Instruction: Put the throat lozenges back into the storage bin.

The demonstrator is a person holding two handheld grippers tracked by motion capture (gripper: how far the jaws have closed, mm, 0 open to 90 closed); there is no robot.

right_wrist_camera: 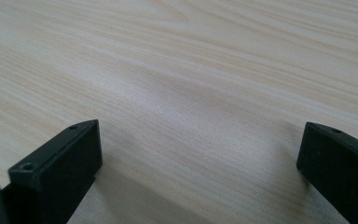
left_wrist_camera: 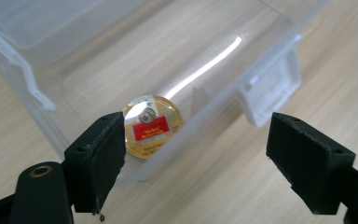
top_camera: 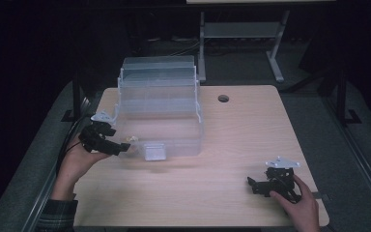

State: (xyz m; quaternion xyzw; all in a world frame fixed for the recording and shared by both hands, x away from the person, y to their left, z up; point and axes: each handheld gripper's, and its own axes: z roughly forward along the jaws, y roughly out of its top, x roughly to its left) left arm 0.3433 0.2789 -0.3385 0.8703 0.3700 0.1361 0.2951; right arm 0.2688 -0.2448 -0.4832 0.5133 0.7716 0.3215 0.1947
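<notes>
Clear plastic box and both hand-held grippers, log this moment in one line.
left hand-held gripper: open, at clear plastic box | gold round item: inside box | right hand-held gripper: open over table

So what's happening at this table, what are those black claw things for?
A person sits at a wooden table with a two-jaw gripper in each hand. The left gripper is open, at the front corner of a clear plastic box with its lid up. A small round gold item with a red label sits by that gripper's jaw; whether it is inside the box or against its wall is unclear. The right gripper is open too, low over bare tabletop, apart from the box.
</notes>
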